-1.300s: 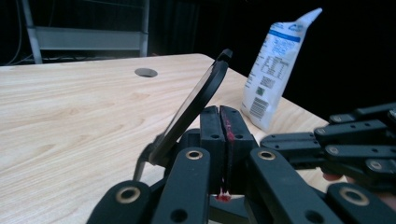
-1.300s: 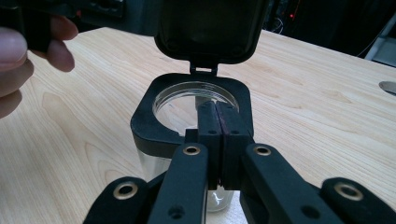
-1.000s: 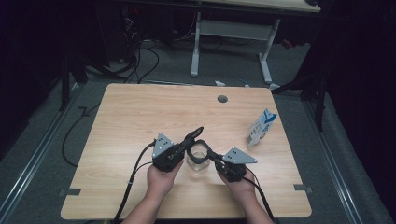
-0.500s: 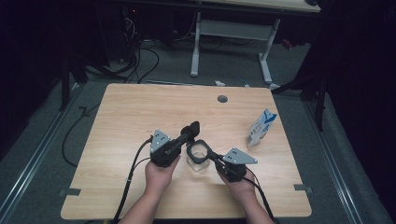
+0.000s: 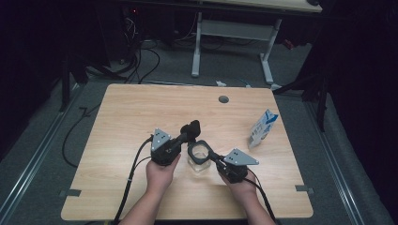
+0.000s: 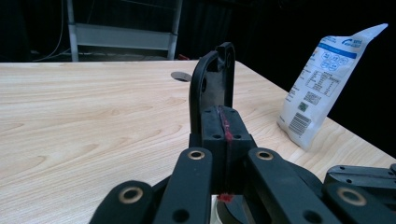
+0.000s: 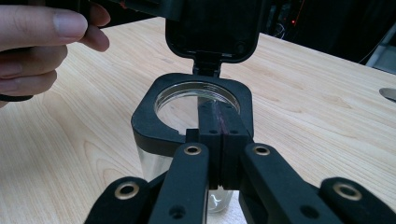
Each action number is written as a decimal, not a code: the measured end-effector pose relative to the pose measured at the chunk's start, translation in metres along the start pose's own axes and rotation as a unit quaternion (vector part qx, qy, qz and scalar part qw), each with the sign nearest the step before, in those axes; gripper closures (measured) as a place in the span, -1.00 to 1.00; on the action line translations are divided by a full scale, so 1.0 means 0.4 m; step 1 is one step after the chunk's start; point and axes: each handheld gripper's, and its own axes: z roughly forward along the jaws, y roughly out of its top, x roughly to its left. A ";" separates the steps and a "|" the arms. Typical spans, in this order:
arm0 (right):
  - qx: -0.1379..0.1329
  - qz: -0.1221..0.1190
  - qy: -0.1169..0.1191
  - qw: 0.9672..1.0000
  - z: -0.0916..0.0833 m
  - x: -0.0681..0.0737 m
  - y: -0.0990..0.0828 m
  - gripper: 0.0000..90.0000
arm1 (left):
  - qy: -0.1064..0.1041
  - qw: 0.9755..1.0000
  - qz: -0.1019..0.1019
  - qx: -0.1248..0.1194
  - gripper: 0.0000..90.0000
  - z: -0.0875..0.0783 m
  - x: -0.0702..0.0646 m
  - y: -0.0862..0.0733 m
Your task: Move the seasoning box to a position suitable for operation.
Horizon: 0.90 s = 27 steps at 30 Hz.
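Left gripper [image 5: 190, 130] pinching the jar's flip lid [image 6: 212, 79] open, right gripper [image 5: 210, 154] clamping the rim of the glass jar [image 7: 187, 121], white packet [image 5: 263, 128] standing nearby on the counter [image 5: 126, 112]

A clear glass jar [image 7: 187, 154] wears a black collar with a black hinged lid [image 7: 212, 28], the pouch [image 5: 263, 128] is white with blue print, and the bench [image 5: 131, 112] is pale wood grain.

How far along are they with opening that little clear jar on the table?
Done: the jar's black hinged lid already stands flipped up, mouth open. In hand: the left gripper pinches the lid, and the right gripper clamps the jar's black rim. Left: probably filling from the white pouch, standing untouched nearby.
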 end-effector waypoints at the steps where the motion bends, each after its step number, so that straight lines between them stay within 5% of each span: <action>1: 0.001 -0.001 0.001 1.000 0.000 0.000 0.000 1.00 | 0.001 1.000 0.000 0.000 1.00 0.001 0.000 0.000; 11: 0.000 0.000 0.002 1.000 0.000 -0.001 0.000 1.00 | 0.000 1.000 0.010 -0.001 0.99 -0.011 -0.008 0.000; 16: -0.002 0.008 0.009 1.000 0.000 -0.003 -0.001 0.95 | 0.004 0.999 0.045 0.007 0.96 -0.039 -0.009 -0.013; 20: -0.001 0.010 0.002 1.000 -0.010 -0.007 0.000 0.81 | 0.015 0.997 0.074 0.032 0.88 -0.074 0.014 -0.051; 27: -0.006 0.037 -0.021 0.999 -0.039 -0.050 -0.015 0.61 | 0.028 0.992 0.089 0.081 0.79 -0.123 0.067 -0.098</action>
